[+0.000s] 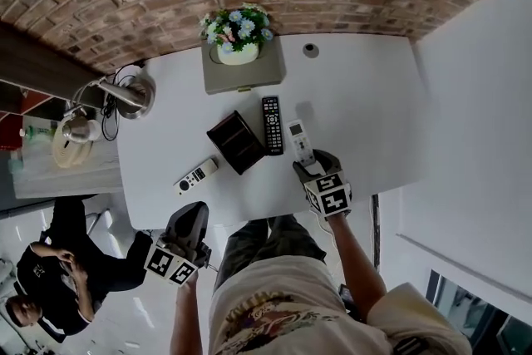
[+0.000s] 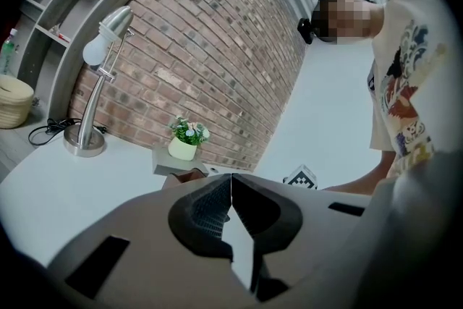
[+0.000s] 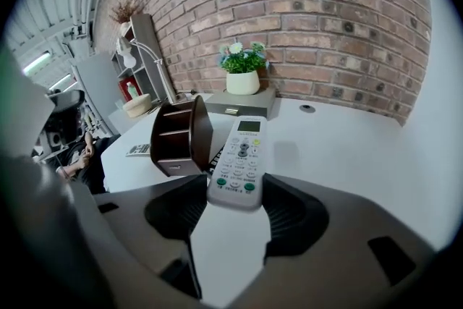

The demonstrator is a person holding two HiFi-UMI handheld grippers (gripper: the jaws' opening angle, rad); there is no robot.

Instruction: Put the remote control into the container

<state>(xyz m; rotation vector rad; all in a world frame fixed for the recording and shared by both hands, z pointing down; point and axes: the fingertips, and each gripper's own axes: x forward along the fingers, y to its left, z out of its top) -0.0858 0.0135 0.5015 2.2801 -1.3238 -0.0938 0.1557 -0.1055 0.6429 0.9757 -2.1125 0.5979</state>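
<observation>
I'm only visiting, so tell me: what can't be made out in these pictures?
- Button print on the white remote: too small, right gripper view.
- Black remote: in the right gripper view, almost wholly hidden behind the white remote.
- Inside of the container: too dark, head view.
- Most of the table in the left gripper view: blocked by the left gripper's own body.

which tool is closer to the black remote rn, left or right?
Right. The right tool, gripping a white remote, is just beside the black remote. The left tool hangs past the near edge of the table, well away.
</observation>
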